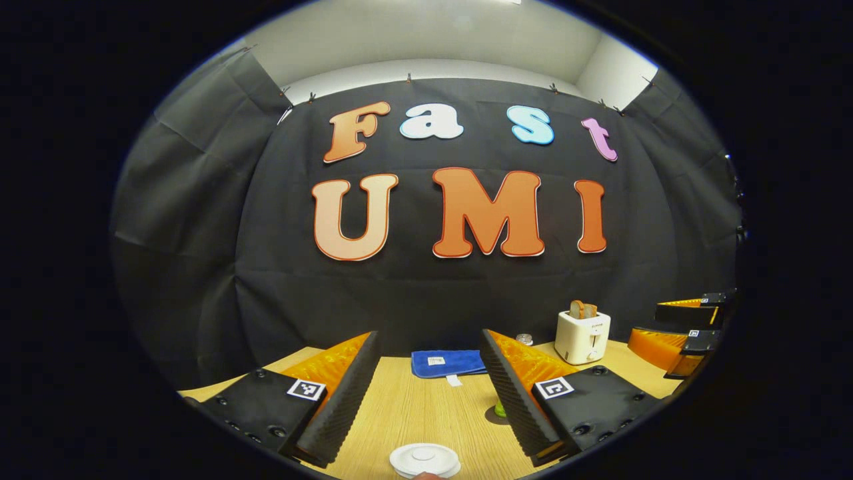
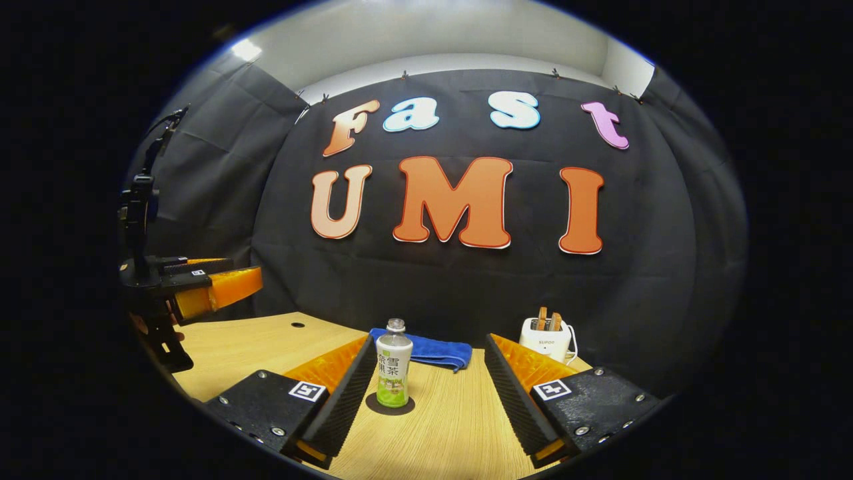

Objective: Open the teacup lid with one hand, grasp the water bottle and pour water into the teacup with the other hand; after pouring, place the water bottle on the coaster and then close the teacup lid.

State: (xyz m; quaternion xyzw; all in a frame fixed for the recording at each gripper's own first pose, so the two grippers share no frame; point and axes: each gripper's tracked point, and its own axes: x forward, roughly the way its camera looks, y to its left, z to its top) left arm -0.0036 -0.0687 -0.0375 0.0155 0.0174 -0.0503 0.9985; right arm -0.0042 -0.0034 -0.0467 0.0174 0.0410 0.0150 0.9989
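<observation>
Water bottle (image 2: 393,363), printed label, stands upright on a dark round coaster (image 2: 390,404) mid-table. White round teacup lid (image 1: 424,460) sits at the near edge. Left gripper (image 1: 430,393) and right gripper (image 2: 430,393): ribbed fingers wide, empty.

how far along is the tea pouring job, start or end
It could be either. The clear plastic water bottle with the green label stands upright on the dark round coaster, and the white round teacup lid sits flat below the left gripper. Nothing is in hand: left gripper and right gripper are both open. Whether water has been poured cannot be told from these views.
</observation>
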